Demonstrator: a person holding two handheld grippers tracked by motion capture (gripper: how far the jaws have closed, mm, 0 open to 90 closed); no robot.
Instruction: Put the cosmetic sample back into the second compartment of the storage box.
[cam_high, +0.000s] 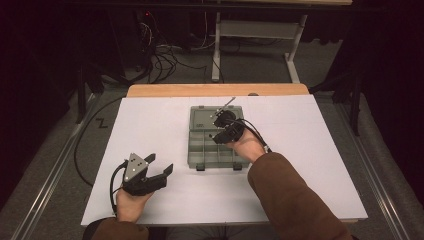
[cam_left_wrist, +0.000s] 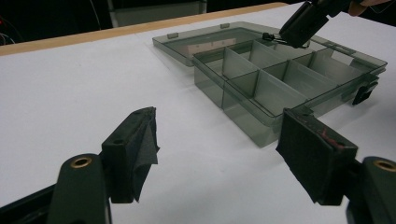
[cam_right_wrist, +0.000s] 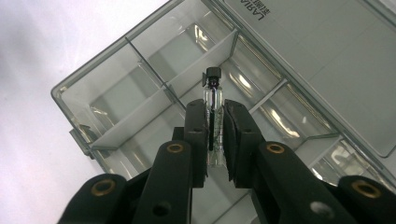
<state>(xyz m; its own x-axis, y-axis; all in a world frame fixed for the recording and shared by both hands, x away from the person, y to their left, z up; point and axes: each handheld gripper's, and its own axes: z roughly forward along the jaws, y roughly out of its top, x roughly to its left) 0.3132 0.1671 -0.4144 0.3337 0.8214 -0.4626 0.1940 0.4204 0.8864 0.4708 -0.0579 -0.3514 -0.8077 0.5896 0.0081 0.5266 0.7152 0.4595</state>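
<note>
A clear grey compartment box (cam_high: 197, 152) lies open mid-table, its lid (cam_high: 200, 119) folded flat behind it. My right gripper (cam_right_wrist: 214, 121) is shut on a small glass vial (cam_right_wrist: 213, 95) with a black cap, held over the box's dividers (cam_right_wrist: 154, 100). From the high view the right gripper (cam_high: 222, 131) hovers above the box's upper compartments. The left gripper view catches it over the far side of the box (cam_left_wrist: 299, 70), vial cap (cam_left_wrist: 267, 36) forward. My left gripper (cam_high: 161, 166) rests at the front left of the table, open and empty, its pads (cam_left_wrist: 145, 140) pointing toward the box.
A white sheet (cam_high: 150, 130) covers the table, with a wooden edge (cam_high: 215, 90) at the back. Black latches (cam_high: 200, 167) stick out from the box's front. Cables and a table frame (cam_high: 220, 45) are on the floor beyond.
</note>
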